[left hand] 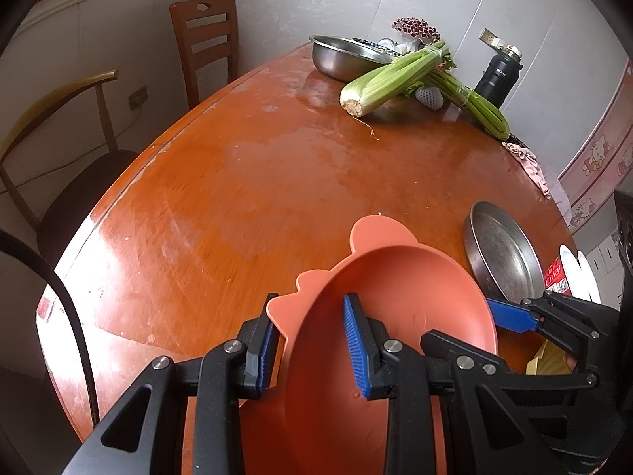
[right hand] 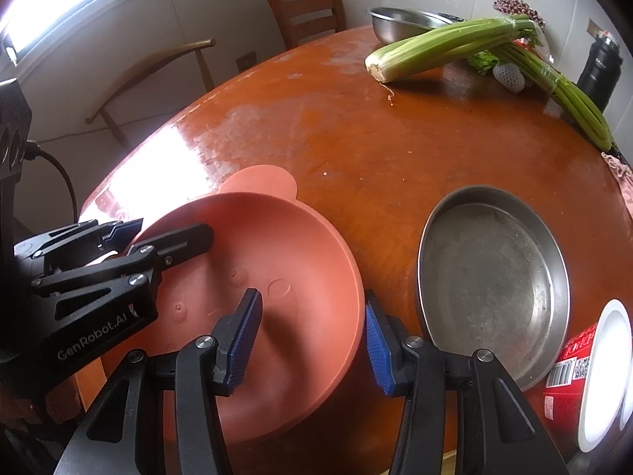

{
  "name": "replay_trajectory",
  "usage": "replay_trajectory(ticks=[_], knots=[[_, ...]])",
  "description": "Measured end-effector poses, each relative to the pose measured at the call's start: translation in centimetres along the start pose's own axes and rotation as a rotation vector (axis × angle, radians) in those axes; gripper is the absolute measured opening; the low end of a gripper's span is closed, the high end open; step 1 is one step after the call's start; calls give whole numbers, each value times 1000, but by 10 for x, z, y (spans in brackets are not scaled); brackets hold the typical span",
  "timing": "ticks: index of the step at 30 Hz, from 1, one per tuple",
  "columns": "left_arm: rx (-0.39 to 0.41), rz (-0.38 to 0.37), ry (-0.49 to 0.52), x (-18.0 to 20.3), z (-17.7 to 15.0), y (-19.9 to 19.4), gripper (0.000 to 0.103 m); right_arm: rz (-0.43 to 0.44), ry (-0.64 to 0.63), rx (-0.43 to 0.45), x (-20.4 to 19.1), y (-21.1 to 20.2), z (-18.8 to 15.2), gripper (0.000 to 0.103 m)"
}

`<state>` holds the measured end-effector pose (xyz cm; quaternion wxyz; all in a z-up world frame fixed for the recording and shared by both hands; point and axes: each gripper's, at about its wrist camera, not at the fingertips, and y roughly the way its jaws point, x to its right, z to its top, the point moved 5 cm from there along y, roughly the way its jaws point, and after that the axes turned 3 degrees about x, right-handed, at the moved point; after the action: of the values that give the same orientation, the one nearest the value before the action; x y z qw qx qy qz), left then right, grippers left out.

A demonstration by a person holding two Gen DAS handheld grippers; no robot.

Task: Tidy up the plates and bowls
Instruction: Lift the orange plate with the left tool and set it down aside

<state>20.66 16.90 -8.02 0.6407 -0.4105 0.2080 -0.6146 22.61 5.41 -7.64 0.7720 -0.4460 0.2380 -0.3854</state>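
The round orange-brown wooden table (right hand: pixel 316 134) carried a pink eared bowl (right hand: pixel 277 261) at 7 o'clock, a flat metal pan (right hand: pixel 490 277) at 4 o'clock, and celery (right hand: pixel 435 45) against a steel basin (right hand: pixel 395 23) at 1 o'clock.
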Motion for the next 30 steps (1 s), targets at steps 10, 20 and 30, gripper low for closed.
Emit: replay_trajectory(ticks=[10,20,30], knots=[[0,14,13,2,0,-2,33,6,11,1,-2,-5,-7,52],[26,52,49,6,1,-10,36,-19,6,29,-4,-14,-6,52],[62,57,70,10,5,-26,47,-39,5,49,-4,-20,-4,52]])
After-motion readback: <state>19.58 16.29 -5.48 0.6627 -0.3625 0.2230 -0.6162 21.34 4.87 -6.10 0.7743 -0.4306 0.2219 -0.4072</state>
